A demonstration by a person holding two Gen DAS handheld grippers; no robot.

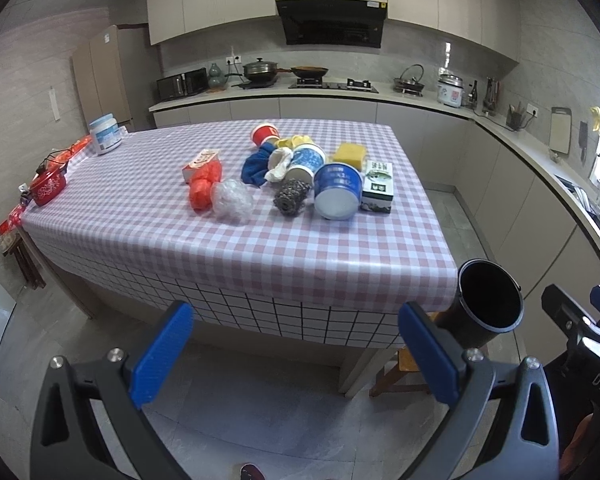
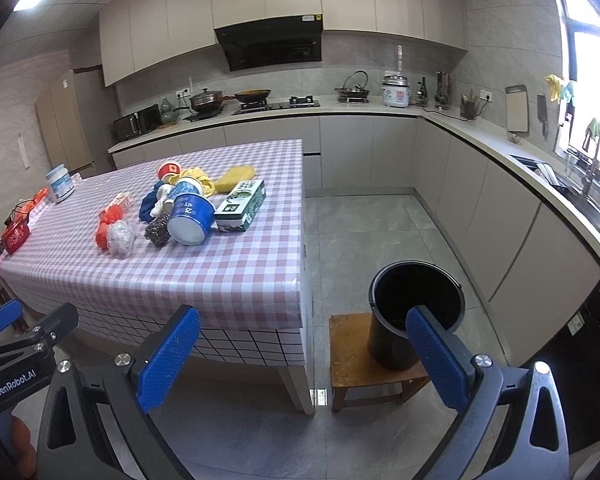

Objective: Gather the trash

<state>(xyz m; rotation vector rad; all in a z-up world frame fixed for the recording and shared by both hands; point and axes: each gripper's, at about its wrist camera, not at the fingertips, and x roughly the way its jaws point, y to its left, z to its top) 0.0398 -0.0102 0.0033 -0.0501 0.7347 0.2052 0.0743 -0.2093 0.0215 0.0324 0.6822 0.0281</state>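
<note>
Both of your grippers hang short of the worktop point(image 1: 236, 248): the left gripper point(image 1: 296, 356) and the right gripper point(image 2: 304, 360) each have their blue fingers spread wide, with nothing between them. The trash sits in a cluster at the centre of the left view: an orange bag point(image 1: 205, 190) touching a clear plastic wad point(image 1: 233, 201), a steel scourer point(image 1: 292, 197), a blue tub point(image 1: 337, 191) on its side and a green carton point(image 1: 378, 187). The black bin point(image 2: 414, 316) stands on a wooden stool point(image 2: 350, 354), lower right of the right view.
</note>
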